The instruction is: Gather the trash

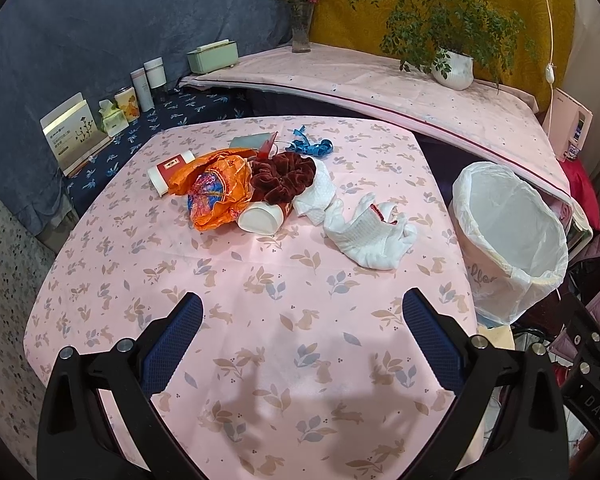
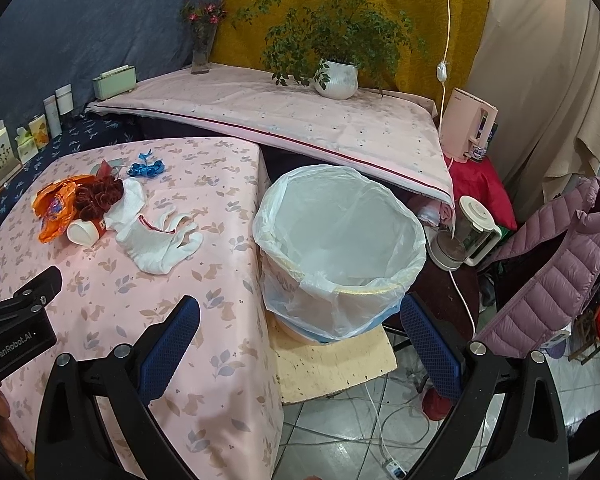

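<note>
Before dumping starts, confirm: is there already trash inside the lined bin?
No. The right wrist view looks straight into the trash bin, and its white plastic liner holds nothing.

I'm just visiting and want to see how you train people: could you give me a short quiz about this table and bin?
1. True or false: the bin already holds trash.
2. Which lies nearest the bin: A) orange wrapper B) white cloth C) blue ribbon
3. Fill in: both grippers, left and right, are ____ and hold nothing.

Key: 1 false, its liner looks empty. 2 B. 3 open.
</note>
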Tool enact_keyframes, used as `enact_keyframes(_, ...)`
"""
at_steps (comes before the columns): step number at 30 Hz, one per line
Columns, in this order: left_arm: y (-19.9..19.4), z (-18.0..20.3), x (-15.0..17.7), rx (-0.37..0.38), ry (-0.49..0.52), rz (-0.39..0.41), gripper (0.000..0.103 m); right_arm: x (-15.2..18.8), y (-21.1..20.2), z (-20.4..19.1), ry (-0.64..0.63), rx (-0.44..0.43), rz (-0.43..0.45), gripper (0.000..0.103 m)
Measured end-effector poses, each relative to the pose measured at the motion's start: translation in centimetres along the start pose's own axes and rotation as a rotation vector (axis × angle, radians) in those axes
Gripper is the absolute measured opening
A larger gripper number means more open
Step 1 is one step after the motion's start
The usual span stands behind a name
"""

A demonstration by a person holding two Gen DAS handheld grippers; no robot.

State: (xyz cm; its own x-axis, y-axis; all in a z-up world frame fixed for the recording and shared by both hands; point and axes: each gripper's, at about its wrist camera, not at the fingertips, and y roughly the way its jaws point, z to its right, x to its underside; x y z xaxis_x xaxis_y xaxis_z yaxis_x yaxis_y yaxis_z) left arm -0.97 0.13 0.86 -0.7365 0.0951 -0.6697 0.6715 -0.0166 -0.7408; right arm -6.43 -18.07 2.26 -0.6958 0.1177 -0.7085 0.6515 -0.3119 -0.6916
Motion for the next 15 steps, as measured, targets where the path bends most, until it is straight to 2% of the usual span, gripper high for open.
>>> enact_keyframes(9, 0.7, -1.5, -0.5, -0.003, -0.026, 0.025, 0.095, -0.7, 0.3, -0.7, 0.030, -0.020, 0.025, 0.096)
enact_keyframes(15, 2.4, -3.8, -1.2, -0.003, -0.044, 0.031, 0.095, -1.7, 2.3, -2.2, 0.072, -0.101, 0.033, 0.096)
